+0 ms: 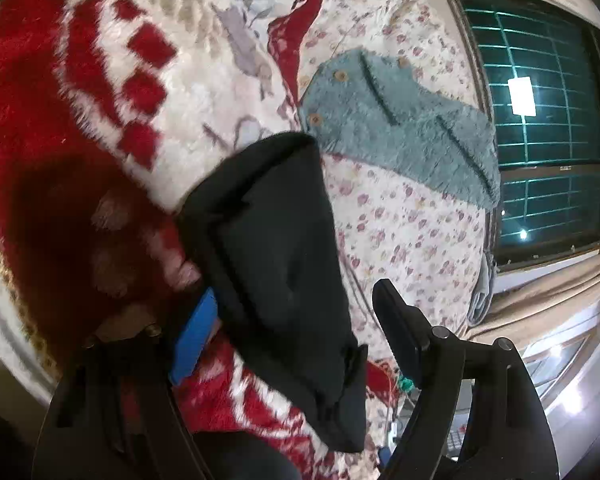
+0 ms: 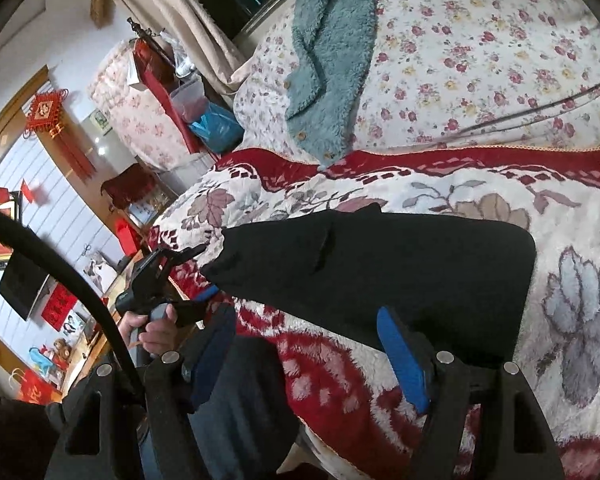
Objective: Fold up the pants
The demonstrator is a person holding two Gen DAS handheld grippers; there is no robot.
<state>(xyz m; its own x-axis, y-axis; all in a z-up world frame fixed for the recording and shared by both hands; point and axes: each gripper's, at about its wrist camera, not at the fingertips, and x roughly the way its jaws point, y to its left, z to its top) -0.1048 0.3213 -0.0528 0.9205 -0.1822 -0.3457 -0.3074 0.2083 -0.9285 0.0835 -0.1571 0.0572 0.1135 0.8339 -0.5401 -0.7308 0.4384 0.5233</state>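
Left wrist view: bedroom, bed with red-and-white fleece blanket (image 1: 112, 92), floral sheet (image 1: 404, 224), dark window at right. Black pants (image 1: 284, 248) lie mid-frame as compact folded bundle, between fingers of left gripper (image 1: 296, 332); gripper spread wide, pinching nothing.

Right wrist view: same pants (image 2: 400, 272) centre frame, flat rectangular stack on blanket. Right gripper (image 2: 312, 356) spread, empty, near lower edge. Teal fleece garment (image 2: 332, 60) untouched at top.

Folding looks essentially finished; layers blurred, perhaps final smoothing left.

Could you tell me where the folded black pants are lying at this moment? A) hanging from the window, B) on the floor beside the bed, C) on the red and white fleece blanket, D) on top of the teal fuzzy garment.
C: the black pants lie flat on the red and white fleece blanket, apart from the teal fuzzy garment farther up the bed.
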